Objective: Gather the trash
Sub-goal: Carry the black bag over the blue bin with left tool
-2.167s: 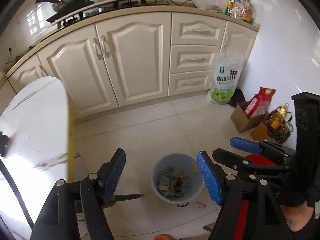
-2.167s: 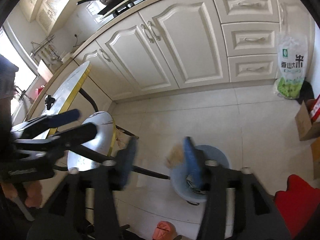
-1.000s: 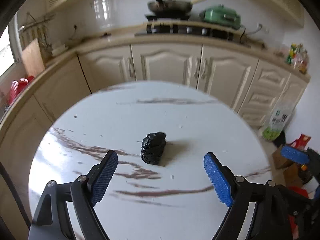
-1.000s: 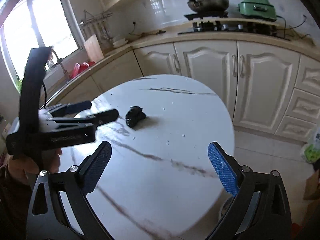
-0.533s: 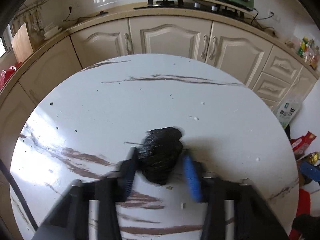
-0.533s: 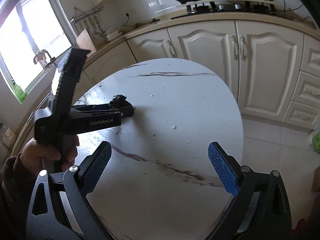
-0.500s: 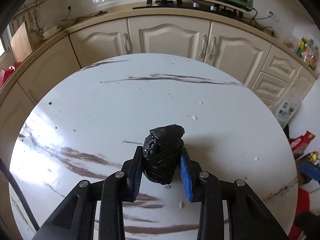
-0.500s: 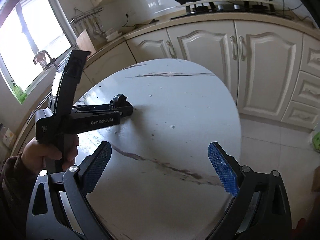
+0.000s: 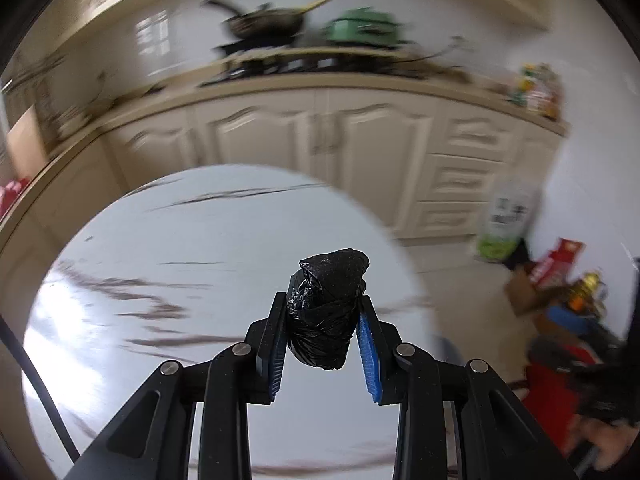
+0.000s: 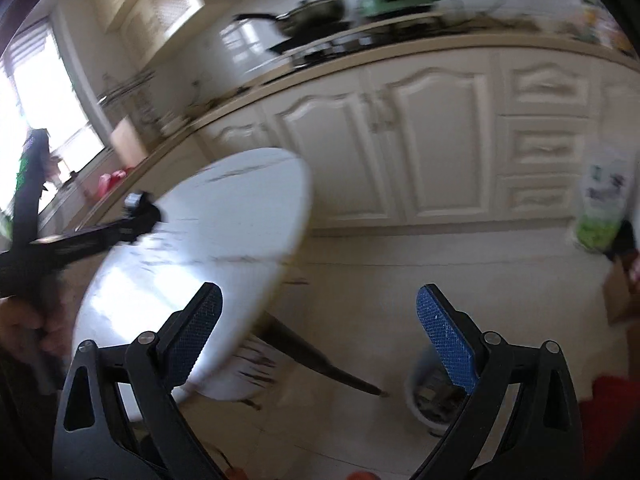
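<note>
Bare tiled floor (image 10: 400, 280) is lying open between the round white marble-patterned table (image 10: 224, 216) and the cream cabinet fronts (image 10: 432, 136). Right of the table, a pale blue trash bin (image 10: 430, 404) is standing on the floor; a dark slanted table leg (image 10: 320, 360) is crossing the gap beside it.

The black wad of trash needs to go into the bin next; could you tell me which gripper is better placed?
Left: the left gripper is clamped on the black wad; the right gripper is open and empty.
</note>
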Demonstrator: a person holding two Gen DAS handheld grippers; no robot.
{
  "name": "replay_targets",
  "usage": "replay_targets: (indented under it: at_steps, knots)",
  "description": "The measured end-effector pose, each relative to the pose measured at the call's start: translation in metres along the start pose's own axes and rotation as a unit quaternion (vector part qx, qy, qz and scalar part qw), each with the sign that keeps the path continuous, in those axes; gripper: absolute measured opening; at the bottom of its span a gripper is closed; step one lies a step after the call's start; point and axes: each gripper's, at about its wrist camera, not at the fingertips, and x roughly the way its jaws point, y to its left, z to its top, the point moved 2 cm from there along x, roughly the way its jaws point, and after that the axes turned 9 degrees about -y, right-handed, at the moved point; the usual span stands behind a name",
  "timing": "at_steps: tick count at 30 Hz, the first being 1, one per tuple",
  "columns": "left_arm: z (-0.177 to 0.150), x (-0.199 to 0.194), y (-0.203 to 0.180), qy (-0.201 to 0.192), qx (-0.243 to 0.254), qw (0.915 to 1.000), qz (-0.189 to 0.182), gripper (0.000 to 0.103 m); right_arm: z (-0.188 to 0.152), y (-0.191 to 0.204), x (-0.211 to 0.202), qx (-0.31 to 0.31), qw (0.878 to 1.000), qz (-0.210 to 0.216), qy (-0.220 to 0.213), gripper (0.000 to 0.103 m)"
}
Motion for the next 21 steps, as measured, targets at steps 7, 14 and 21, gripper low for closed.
replay_targets:
  at_steps: [7, 14, 21]
  knots:
    - [-0.042, 0.042, -0.120, 0.031, 0.054, 0.9943, -0.087, 0.029, -0.089, -0.123, -0.020, 0.091, 0.989, -0.111, 0.032, 0.100]
    - [-0.108, 0.169, -0.164, 0.135, 0.079, 0.9825, -0.102, 0.029, -0.196, -0.220, 0.026, 0.148, 0.962, -0.197, 0.118, 0.100]
    - [-0.159, 0.265, -0.161, 0.194, 0.080, 0.9740, -0.086, 0.029, -0.316, -0.302, 0.069, 0.271, 0.905, -0.273, 0.180, 0.098]
